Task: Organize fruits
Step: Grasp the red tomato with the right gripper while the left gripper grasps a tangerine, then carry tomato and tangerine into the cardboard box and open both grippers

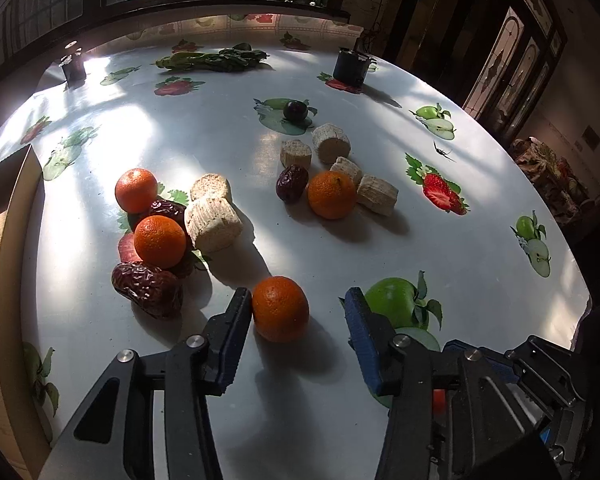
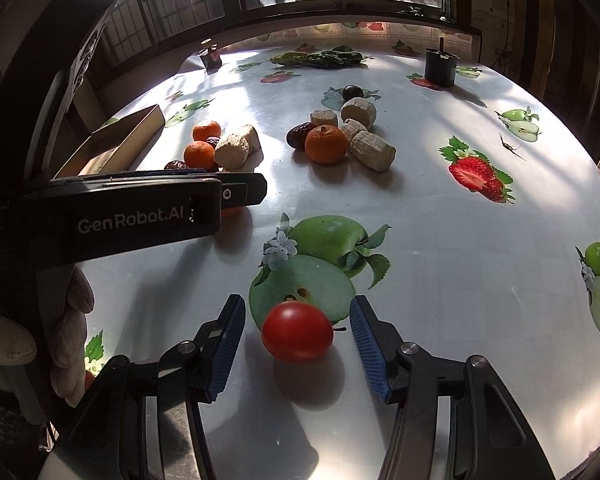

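Counter (image 1: 340,248): round, covered in a glossy white cloth printed with apples and strawberries.

Left gripper (image 1: 296,312): lower centre of the left wrist view. Fingers apart around a loose orange (image 1: 281,308); the left pad touches or nearly touches its skin, the right pad stands clear with a gap. In the right wrist view its black housing crosses the left of the frame, lettered "GenRobot.AI" (image 2: 130,223) in white, held by a gloved hand (image 2: 66,336).

Right gripper (image 2: 298,330): lower centre of the right wrist view. Fingers apart, a red tomato (image 2: 297,331) resting on the counter between them, neither blue pad touching it.

Left cluster, left wrist view: two oranges (image 1: 160,241), dates (image 1: 148,288), pale cylindrical blocks (image 1: 213,222), touching one another.

Centre cluster: one orange (image 1: 331,195), one date (image 1: 291,182), four pale blocks (image 1: 377,194), close together.

Further items: dark plum (image 1: 294,109); leafy greens (image 1: 216,61) at upper centre; dark pot (image 1: 350,67) at upper right; cardboard box (image 2: 120,146) at the counter's left edge.

No other legible writing.
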